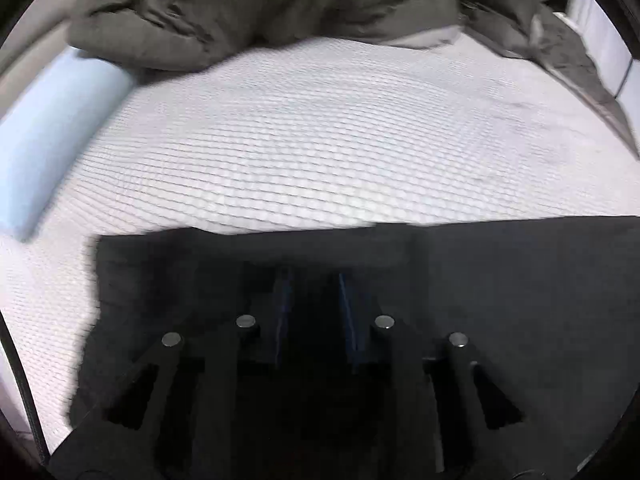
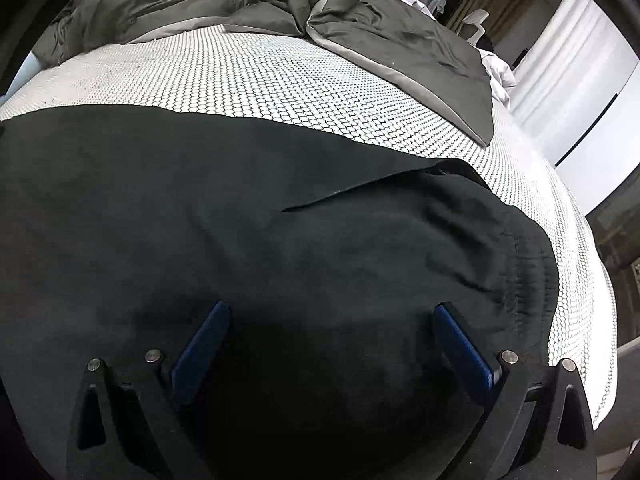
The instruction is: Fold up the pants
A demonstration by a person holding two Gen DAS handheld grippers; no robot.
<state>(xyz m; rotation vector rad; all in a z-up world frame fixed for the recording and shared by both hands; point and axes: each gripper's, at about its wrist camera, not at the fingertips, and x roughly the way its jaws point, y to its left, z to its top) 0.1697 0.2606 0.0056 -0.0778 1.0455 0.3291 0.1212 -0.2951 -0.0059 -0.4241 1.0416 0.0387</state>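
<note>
Right wrist view is giving us the widest look: we are hovering over a bed whose white honeycomb-patterned mattress (image 2: 320,80) is lying bare, with a rumpled grey duvet (image 2: 400,40) pushed to its far side. Black pants (image 2: 240,200) are spreading flat across the near half of the mattress, their gathered waistband (image 2: 532,264) lying to our right. Our right gripper (image 2: 332,316) is standing with its jaws spread wide, the blue pads (image 2: 202,344) apart, dark cloth lying below and between them, not pinched. In the left wrist view, our left gripper (image 1: 316,280) is showing jaws drawn close together over the pants' far edge (image 1: 500,240); blur and darkness are keeping us from telling whether cloth is pinched.
</note>
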